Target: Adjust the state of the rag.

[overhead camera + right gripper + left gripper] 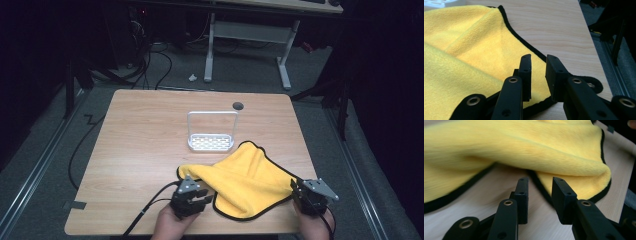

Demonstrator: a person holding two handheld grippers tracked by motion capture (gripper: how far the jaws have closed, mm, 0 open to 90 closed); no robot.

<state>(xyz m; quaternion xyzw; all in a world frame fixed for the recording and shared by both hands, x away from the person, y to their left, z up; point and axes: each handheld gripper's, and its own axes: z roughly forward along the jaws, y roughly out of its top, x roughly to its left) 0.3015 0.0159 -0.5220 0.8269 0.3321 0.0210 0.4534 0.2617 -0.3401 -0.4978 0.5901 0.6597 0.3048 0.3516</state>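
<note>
Cloth (245,180) black hem between parted hand-held grippers; table (145,135) beyond bare.

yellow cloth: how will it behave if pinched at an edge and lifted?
Likely floppy: the yellow cloth already lies in soft folds and humps on the table, so it should drape and sag from a pinch. Probably light, being thin. Its fleecy nap suggests decent grip for the fingers, though one layer may slide off another.

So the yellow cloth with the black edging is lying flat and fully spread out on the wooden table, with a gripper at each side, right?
Not quite: the yellow cloth is folded over itself and rumpled, as the high view shows. The rest holds: black edging, wooden table, left gripper and right gripper at its sides.
</note>
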